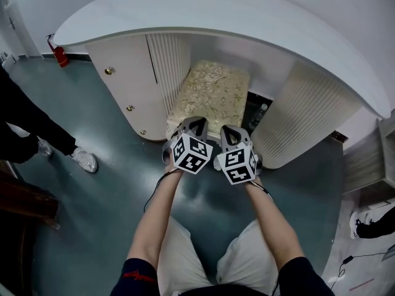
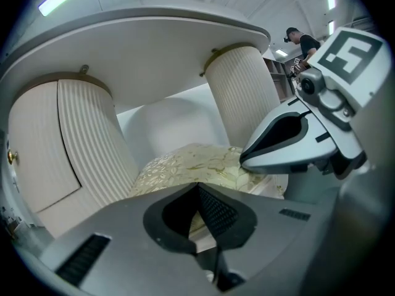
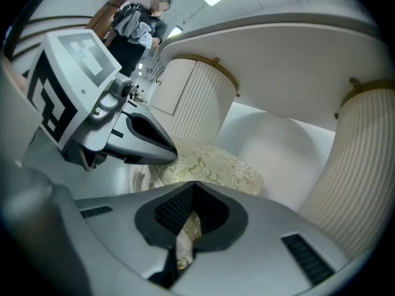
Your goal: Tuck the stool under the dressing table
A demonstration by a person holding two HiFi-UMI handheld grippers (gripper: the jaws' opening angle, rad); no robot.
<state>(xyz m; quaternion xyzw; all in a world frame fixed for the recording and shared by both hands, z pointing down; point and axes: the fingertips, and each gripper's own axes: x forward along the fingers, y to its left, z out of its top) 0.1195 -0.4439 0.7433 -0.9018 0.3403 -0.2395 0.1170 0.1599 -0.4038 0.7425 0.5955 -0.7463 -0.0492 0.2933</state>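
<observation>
The stool (image 1: 213, 91), with a pale floral cushion, stands in the knee space of the white dressing table (image 1: 247, 17), between its two ribbed pedestals. My left gripper (image 1: 196, 123) and right gripper (image 1: 230, 131) sit side by side at the stool's near edge, both shut. In the left gripper view the closed tips (image 2: 197, 185) point at the cushion (image 2: 191, 162), and the right gripper (image 2: 290, 147) shows beside them. The right gripper view shows its closed tips (image 3: 193, 184) against the cushion's rim (image 3: 216, 165). I cannot tell if either jaw pinches the fabric.
The left pedestal (image 1: 123, 85) has drawers with gold knobs; the right pedestal (image 1: 302, 116) is ribbed. A bottle (image 1: 259, 113) lies in the dark gap beside the stool. A bystander's shoe (image 1: 84, 160) and a red extinguisher (image 1: 60, 55) are at left. Shelving (image 1: 370, 159) stands at right.
</observation>
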